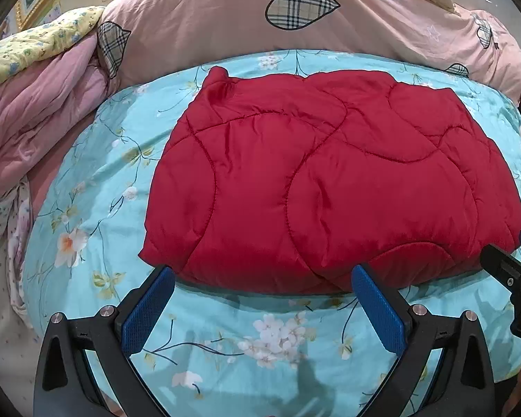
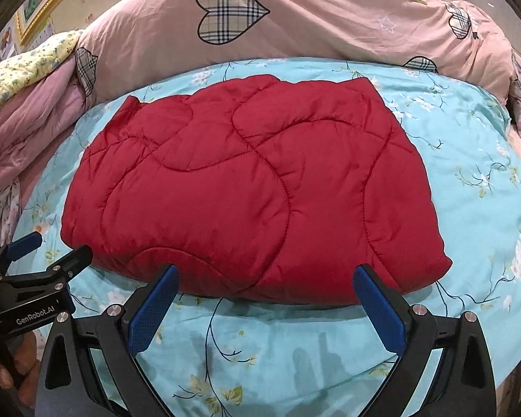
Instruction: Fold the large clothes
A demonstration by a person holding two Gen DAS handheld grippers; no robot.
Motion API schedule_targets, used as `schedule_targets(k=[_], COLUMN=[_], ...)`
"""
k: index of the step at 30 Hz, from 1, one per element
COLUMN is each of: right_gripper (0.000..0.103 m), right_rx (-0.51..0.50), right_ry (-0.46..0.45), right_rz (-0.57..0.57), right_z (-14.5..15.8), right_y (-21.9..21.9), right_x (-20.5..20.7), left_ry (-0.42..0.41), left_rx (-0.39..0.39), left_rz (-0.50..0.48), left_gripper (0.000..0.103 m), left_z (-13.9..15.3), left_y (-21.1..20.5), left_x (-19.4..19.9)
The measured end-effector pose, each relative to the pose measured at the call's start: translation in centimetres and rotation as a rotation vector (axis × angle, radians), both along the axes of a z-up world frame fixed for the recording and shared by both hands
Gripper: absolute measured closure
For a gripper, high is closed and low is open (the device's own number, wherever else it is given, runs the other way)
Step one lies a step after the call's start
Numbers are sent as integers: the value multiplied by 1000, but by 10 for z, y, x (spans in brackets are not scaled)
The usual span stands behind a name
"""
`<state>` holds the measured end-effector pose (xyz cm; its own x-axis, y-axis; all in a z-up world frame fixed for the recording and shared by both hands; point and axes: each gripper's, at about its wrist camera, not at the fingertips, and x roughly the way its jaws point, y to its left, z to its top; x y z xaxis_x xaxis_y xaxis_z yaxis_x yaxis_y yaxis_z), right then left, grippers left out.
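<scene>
Two grippers hovering over a folded red quilted jacket [image 1: 330, 180].
Left gripper [image 1: 262, 283] and right gripper [image 2: 265, 283] are holding jaws wide, empty, beside the jacket's near edge; it is lying on the floral bedsheet [image 1: 87, 208].

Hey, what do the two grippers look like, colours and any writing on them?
Both the left gripper and right gripper have black angular frames with silver round bolts and blue textured finger pads. White "GenRobot.AI" lettering marks the left gripper's side, seen from the right wrist camera.
</scene>
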<state>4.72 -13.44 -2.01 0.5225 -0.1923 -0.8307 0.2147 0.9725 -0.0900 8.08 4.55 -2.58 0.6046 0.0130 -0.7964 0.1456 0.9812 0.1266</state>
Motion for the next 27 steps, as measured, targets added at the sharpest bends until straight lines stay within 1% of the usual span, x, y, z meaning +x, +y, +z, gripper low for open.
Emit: schedule_targets(k=[8, 27], right_gripper=[2, 2], right_rx=[9, 12], right_ry=[21, 21], right_rz=[2, 2], right_z=[-6, -6], right_y=[-1, -1], right_x=[3, 4], left_ry=[7, 2], left_rx=[5, -1], left_rz=[0, 1], left_gripper=[1, 1], left_z=[-3, -1], left_y=[-1, 0], left_x=[3, 2])
